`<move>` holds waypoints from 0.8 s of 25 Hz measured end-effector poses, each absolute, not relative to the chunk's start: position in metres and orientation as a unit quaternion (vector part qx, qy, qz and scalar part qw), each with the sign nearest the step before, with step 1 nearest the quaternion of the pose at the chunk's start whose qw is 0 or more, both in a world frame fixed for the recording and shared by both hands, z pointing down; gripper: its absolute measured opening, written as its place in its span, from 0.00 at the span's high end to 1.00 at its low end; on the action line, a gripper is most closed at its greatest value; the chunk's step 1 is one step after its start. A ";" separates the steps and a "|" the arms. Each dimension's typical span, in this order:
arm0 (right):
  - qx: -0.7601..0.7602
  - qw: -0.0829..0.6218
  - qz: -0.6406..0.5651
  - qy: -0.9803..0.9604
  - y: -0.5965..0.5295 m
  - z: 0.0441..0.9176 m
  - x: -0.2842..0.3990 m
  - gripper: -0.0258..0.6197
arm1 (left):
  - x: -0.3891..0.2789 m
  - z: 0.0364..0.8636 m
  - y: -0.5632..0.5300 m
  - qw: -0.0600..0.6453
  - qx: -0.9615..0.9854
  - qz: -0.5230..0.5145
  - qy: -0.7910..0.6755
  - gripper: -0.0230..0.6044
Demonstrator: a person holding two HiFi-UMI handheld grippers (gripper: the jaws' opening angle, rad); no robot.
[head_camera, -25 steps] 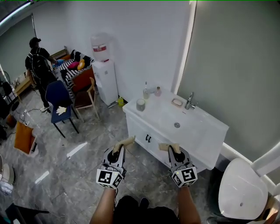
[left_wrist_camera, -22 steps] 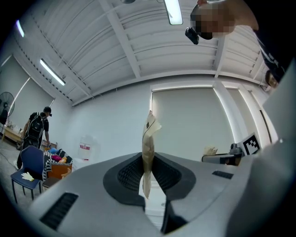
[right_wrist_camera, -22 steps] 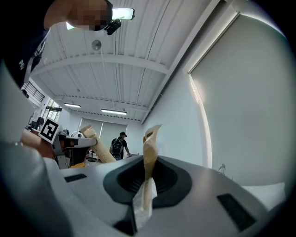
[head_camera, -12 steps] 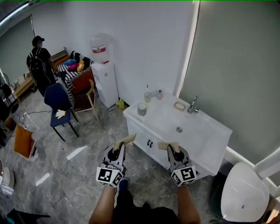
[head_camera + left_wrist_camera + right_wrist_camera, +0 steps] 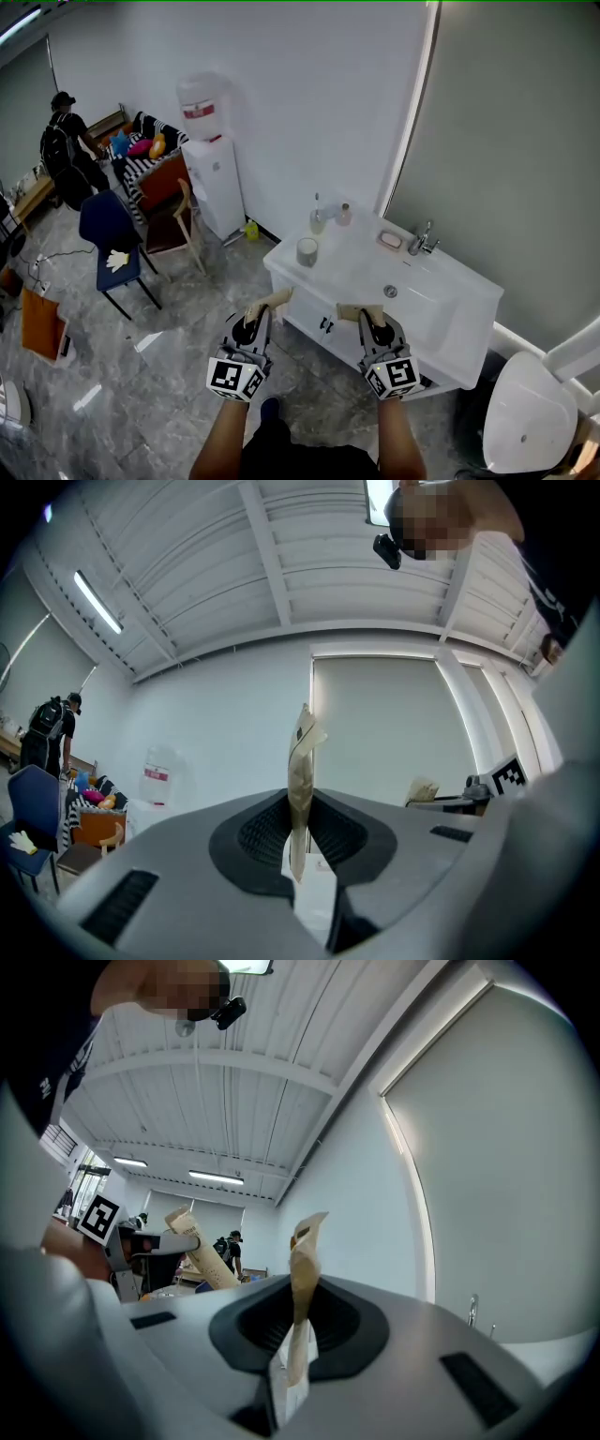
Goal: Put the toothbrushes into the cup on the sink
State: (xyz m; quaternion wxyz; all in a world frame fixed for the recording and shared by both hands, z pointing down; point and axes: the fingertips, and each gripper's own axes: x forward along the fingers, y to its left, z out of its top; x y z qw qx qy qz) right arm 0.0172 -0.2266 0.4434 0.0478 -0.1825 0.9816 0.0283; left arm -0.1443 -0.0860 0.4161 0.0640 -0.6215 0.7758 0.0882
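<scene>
Left gripper (image 5: 253, 324): jaws clamped on a paper-wrapped toothbrush (image 5: 269, 301).
Right gripper (image 5: 372, 324): jaws clamped on a second wrapped toothbrush (image 5: 359, 312).
Cup (image 5: 307, 251): upright at the sink (image 5: 427, 302) top's left corner, ahead of both grippers and apart from them.

Sink unit (image 5: 450, 305) stands against rear wall, R of centre; cup (image 5: 307, 251) sits on its top at L front corner; two bottles (image 5: 319, 217) behind cup, nearer wall; soap dish (image 5: 390, 240) just L of tap (image 5: 424, 239) at rear edge; drain (image 5: 390, 292) in basin, fwd of tap. Water dispenser (image 5: 211, 178) L of unit, against same wall; chairs (image 5: 103, 225) further L; person (image 5: 61, 150) beyond them. Toilet (image 5: 525, 422) R of unit. L gripper (image 5: 251, 323) and R gripper (image 5: 375, 322) side by side in front of unit; one wrapped toothbrush (image 5: 270, 302) clamped between jaws of each.
</scene>
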 end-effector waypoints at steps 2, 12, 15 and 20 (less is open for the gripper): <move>-0.196 0.048 0.026 0.979 -0.233 0.441 -0.002 0.89 | -0.166 0.414 -0.096 0.062 -0.632 0.087 0.767 0.86; -0.262 0.037 0.036 0.964 -0.256 0.436 -0.076 0.89 | -0.258 0.416 -0.136 0.051 -0.680 0.085 0.726 0.86; -0.276 0.037 0.035 0.960 -0.260 0.435 -0.084 0.89 | -0.274 0.420 -0.145 0.045 -0.686 0.091 0.721 0.86; -0.279 0.030 0.039 0.959 -0.279 0.434 -0.094 0.89 | -0.285 0.424 -0.166 0.039 -0.689 0.096 0.717 0.86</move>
